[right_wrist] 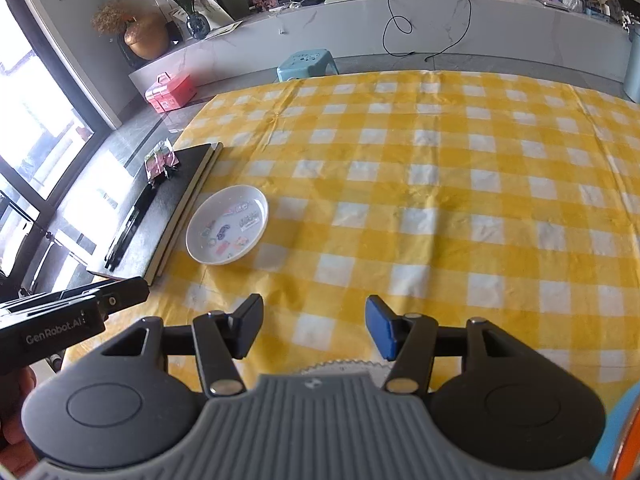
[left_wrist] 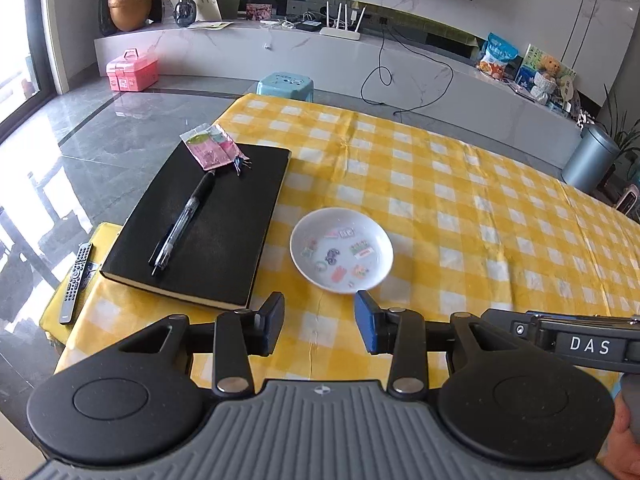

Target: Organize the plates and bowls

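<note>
A small white plate (left_wrist: 342,249) with colourful printed pictures sits on the yellow checked tablecloth (left_wrist: 460,200). It also shows in the right wrist view (right_wrist: 227,229). My left gripper (left_wrist: 319,320) is open and empty, just short of the plate's near rim. My right gripper (right_wrist: 314,326) is open and empty, to the right of the plate and nearer the table's front. A pale scalloped rim (right_wrist: 340,364) peeks out under the right gripper's body; what it belongs to is hidden.
A black notebook (left_wrist: 204,224) with a pen (left_wrist: 184,224) and a pink packet (left_wrist: 208,146) lies left of the plate. A remote (left_wrist: 76,282) lies at the table's left edge. A blue stool (left_wrist: 285,84) stands beyond the far edge.
</note>
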The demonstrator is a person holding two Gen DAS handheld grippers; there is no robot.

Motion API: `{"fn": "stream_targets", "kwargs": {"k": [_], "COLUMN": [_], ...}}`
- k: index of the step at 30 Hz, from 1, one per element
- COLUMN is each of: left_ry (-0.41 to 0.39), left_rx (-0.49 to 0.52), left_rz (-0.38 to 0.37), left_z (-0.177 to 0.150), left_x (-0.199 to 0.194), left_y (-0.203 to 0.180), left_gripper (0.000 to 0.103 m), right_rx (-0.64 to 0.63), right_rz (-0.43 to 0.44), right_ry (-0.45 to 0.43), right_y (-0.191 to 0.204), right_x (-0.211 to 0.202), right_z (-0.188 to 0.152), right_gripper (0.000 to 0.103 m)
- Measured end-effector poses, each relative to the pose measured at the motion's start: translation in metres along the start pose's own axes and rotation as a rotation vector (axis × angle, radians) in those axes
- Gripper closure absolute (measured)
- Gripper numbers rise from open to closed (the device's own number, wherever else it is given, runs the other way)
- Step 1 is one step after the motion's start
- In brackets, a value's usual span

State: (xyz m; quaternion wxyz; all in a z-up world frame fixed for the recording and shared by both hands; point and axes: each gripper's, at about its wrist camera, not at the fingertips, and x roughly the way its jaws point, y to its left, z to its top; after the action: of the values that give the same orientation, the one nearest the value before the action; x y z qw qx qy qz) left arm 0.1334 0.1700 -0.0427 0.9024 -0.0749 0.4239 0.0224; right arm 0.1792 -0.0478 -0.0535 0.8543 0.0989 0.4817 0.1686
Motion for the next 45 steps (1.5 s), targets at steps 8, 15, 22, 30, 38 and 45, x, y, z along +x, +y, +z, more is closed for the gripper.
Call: {"fn": "stream_targets", "kwargs": {"k": [8, 15, 22, 30, 38, 45], "left_ry": [0.010, 0.030, 0.056, 0.059, 0.058, 0.060], "left_rx": [-0.067, -0.133, -0.140, -0.153, -0.184, -0.218], "left_rz": [0.013, 0.028, 0.052, 0.050, 0.029, -0.017], "left_z": [0.015, 0.021, 0.026, 0.024, 0.024, 0.019], "left_x": [0.040, 0.073, 0.093, 0.098, 0.096, 0.066], "left_y": [0.010, 0.021, 0.021, 0.020, 0.022, 0.012], "left_gripper": [0.057, 0.059, 0.069, 0.086, 0.097, 0.099], "right_rx": [0.005, 0.076, 0.111, 0.113, 0.133, 0.127], "right_rz": [0.047, 0.117, 0.139, 0.159, 0.167, 0.159], "right_ry": [0.021, 0.055, 0.101, 0.104, 0.101, 0.068], "right_y": [0.014, 0.010, 0.010, 0.011, 0.011, 0.005], "right_x": [0.042, 0.077, 0.107, 0.120, 0.126, 0.094], "right_z": [0.025, 0.045, 0.052, 0.053, 0.054, 0.047], "right_gripper": [0.051, 0.067, 0.069, 0.087, 0.100, 0.101]}}
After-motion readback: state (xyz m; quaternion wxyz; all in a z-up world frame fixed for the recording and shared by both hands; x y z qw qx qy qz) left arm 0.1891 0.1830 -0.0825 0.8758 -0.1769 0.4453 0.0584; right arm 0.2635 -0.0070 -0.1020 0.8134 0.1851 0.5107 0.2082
